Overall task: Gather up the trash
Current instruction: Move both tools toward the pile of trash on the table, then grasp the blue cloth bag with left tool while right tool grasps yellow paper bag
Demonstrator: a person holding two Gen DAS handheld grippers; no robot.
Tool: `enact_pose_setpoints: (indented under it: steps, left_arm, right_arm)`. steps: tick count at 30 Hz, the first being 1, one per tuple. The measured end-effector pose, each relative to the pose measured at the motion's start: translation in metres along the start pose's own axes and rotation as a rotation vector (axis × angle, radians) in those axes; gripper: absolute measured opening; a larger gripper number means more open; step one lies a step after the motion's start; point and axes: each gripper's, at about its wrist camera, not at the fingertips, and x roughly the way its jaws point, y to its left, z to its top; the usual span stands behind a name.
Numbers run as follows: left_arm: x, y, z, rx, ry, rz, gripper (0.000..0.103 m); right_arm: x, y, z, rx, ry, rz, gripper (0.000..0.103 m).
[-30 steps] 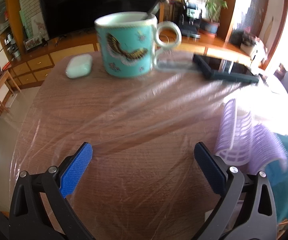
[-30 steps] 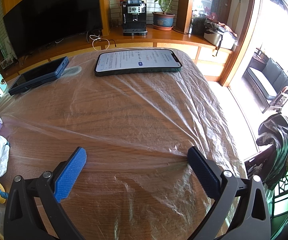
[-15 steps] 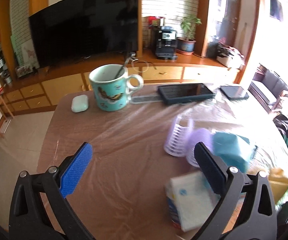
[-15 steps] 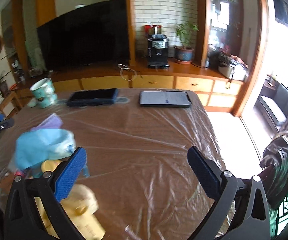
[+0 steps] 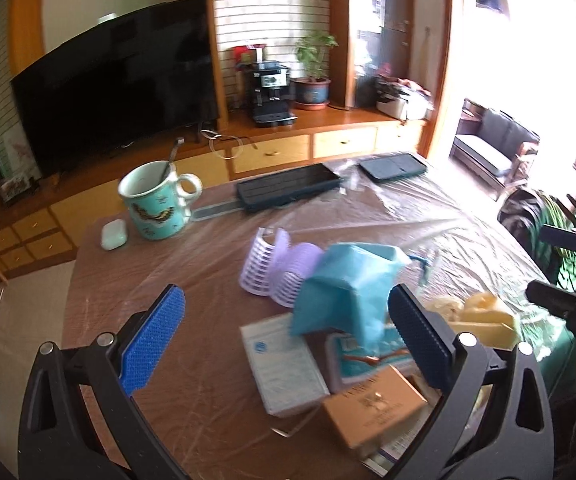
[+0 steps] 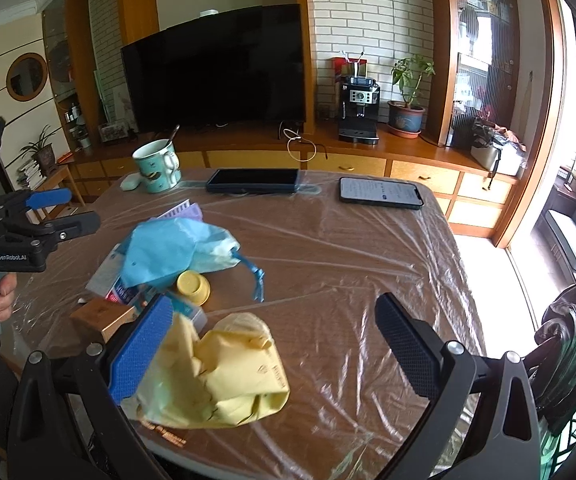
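Left tongs [image 5: 284, 344]: jaws spread wide apart, nothing between them, held above the near edge of the bench [image 5: 216, 376], which is covered with clear plastic film. Right tongs [image 6: 274, 344]: jaws likewise wide apart and gripping nothing; the left-side blue pad lies over the near edge of a crumpled yellow wrapper [image 6: 228, 380], and contact cannot be confirmed. Reference landmark: the crumpled blue bag [image 5: 347, 284], which sits in the middle of the trash pile. Nearer than the blue bag: a white flat packet [image 5: 284, 364], a brown carton [image 5: 371, 408] and a printed blue-and-white box [image 5: 363, 356] partly under the bag. Right of the blue bag in the left wrist view: the yellow wrapper. Beside the bag in the right wrist view: a small yellow cap [image 6: 193, 286], touching the bag's lower edge. Just beyond the blue bag: lilac ribbed hair rollers [image 5: 272, 268], touching the bag. Well beyond the blue bag, at the far edge of the bench: a teal mug [image 5: 156, 204] with a spoon in it, a pale green earbud case [image 5: 114, 233] just beside the mug, a dark phone case [image 5: 288, 192], and a phone [image 6: 381, 193] with its screen lit. Beyond the bench: a television [image 6: 216, 68] and a coffee machine [image 6: 359, 110] on a wooden sideboard.
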Motion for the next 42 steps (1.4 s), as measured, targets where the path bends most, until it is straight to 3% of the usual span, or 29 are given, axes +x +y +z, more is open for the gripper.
enact_pose_setpoints:
  steps: [7,12,16,21,29,34,36,42]
  left_arm:
    - [0.007,-0.03,-0.002,0.116,0.037,-0.069,0.102]
    - [0.032,-0.04,0.0,0.253,0.107,-0.11,0.102]
    - [0.05,-0.045,0.0,0.303,0.146,-0.102,0.102]
    - [0.069,-0.044,0.002,0.309,0.189,-0.164,0.102]
    - [0.086,-0.045,-0.002,0.332,0.225,-0.21,0.101]
    - [0.095,-0.05,-0.004,0.354,0.264,-0.235,0.083]
    - [0.096,-0.045,-0.004,0.311,0.277,-0.291,0.076]
    - [0.096,-0.03,0.007,0.18,0.293,-0.383,0.078]
  right_arm:
    - [-0.001,0.01,-0.026,0.018,0.046,0.033,0.099]
    - [0.016,-0.001,-0.052,0.143,0.168,0.139,0.099]
    - [0.037,0.001,-0.057,0.143,0.198,0.106,0.099]
    - [0.063,0.002,-0.049,0.097,0.223,0.083,0.099]
    - [0.083,-0.001,-0.043,0.091,0.253,0.133,0.099]
    - [0.089,-0.008,-0.044,0.14,0.272,0.188,0.099]
    - [0.093,-0.013,-0.045,0.178,0.287,0.223,0.099]
    - [0.094,-0.015,-0.046,0.204,0.293,0.249,0.099]
